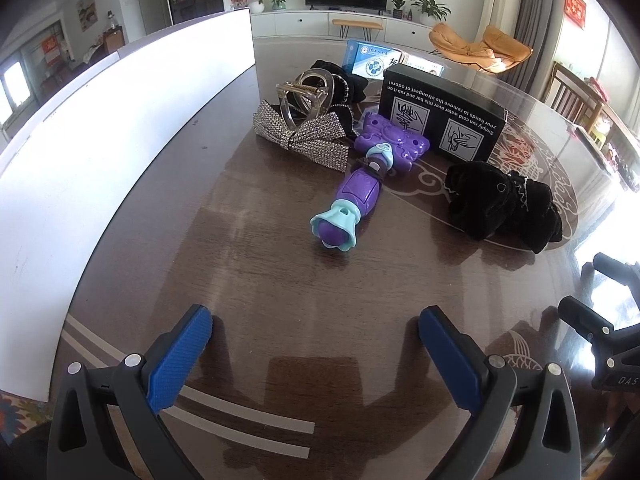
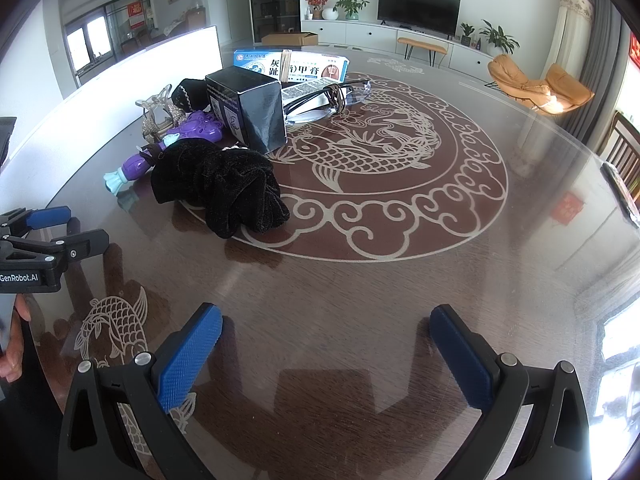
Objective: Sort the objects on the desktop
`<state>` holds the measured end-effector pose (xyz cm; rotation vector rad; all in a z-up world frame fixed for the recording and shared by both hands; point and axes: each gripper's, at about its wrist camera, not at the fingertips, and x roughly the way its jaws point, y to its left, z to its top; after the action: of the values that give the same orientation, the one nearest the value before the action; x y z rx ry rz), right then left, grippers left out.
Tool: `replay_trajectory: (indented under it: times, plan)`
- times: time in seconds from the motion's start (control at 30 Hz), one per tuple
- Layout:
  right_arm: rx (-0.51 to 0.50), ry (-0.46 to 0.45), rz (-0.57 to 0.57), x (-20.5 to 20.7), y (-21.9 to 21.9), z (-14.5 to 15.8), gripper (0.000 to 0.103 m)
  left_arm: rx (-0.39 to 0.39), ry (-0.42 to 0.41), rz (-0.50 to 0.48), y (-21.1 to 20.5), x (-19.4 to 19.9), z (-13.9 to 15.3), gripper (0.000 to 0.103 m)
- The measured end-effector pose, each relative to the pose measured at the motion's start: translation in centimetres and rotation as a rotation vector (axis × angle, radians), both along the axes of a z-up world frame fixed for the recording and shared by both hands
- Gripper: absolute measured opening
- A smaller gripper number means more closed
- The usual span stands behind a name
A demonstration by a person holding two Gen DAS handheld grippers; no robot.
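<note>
Purple and teal plastic makes up the toy wand point(image 1: 362, 196), lying on the glass-topped table point(image 1: 248, 264) at about 12 o'clock from the left gripper point(image 1: 314, 328). Its long body runs from 11 o'clock, where the round knob points back at the gripper, up toward 1 o'clock. The left gripper is nearer and looks best placed to reach it. Both the left gripper and the right gripper point(image 2: 326, 330) are spread wide and hold nothing. A black velvet scrunchie point(image 2: 218, 190) sits at 10 o'clock from the right gripper.
</note>
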<state>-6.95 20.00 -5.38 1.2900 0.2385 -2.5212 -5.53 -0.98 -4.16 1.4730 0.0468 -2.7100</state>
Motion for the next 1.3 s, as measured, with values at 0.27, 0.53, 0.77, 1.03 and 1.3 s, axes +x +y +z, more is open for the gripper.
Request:
replay_trajectory:
  times: [0.27, 0.53, 0.77, 1.03, 1.3]
  plan:
    - [0.000, 0.000, 0.000, 0.0, 0.0, 0.0, 0.103, 0.001, -0.005, -0.011, 0.3, -0.4, -0.2, 0.103]
    - [0.000, 0.000, 0.000, 0.0, 0.0, 0.0, 0.103, 0.003, -0.004, -0.002, 0.3, -0.7, -0.1, 0.103]
    - [0.000, 0.000, -0.001, 0.0, 0.0, 0.0, 0.103, 0.098, 0.009, -0.018, -0.5, -1.5, 0.4, 0.103]
    - [0.000, 0.000, 0.000, 0.0, 0.0, 0.0, 0.103, 0.048, -0.011, -0.182, 1.0, -7.0, 0.5, 0.095]
    - [0.000, 0.000, -0.001, 0.0, 0.0, 0.0, 0.103, 0.089, -0.008, -0.215, 1.2, -6.3, 1.5, 0.022]
